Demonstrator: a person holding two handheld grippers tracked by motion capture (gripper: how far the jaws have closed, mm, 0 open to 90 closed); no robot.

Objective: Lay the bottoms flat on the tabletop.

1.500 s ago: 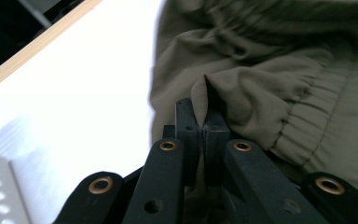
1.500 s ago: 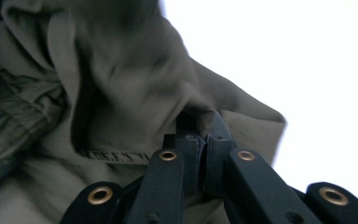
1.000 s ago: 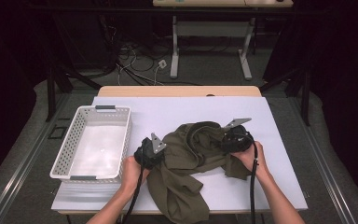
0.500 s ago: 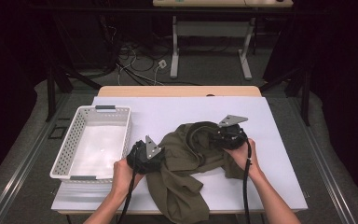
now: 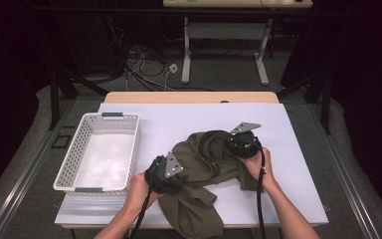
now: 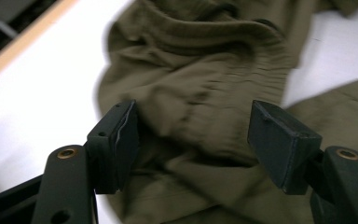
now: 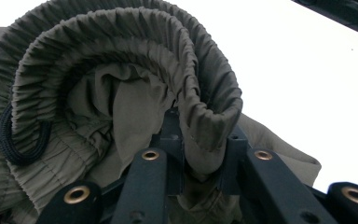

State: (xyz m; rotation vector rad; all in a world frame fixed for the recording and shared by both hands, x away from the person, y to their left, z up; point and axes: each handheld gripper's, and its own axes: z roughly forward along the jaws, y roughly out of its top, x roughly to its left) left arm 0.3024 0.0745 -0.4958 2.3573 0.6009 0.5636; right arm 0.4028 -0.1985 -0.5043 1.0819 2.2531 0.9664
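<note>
A person's two hands work a pair of olive-green drawstring trousers heaped on a white tabletop, seen from the high view. Nearest the camera, one trouser leg spills over the tabletop's near edge; the rest of the garment bunches between the hands, its long run slanting from that near leg up toward the far right.

The left gripper sits at the garment's left flank, just beside the cloth. In the left gripper view its jaws stand apart, having just been opening, with rumpled fabric lying ahead of and between them but pressed by neither pad; the picture is blurred, so finer folds cannot be told.

Farther back, the right gripper holds the garment's far right end. In the right gripper view its jaws have just been closing and now pinch a doubled fold of the elastic waistband, which curls in a ribbed loop above them, a black drawstring hanging at the loop's left.

The waistband thus lies at the right hand, gripped, while the loose bulk lies directly ahead of the free left jaws. The left hand is the nearer to the ungripped cloth, so any next grasp would likely fall to it, reaching forward into the heap.

A white perforated basket stands on the tabletop's left, just beside the left hand and apart from the trousers.
</note>
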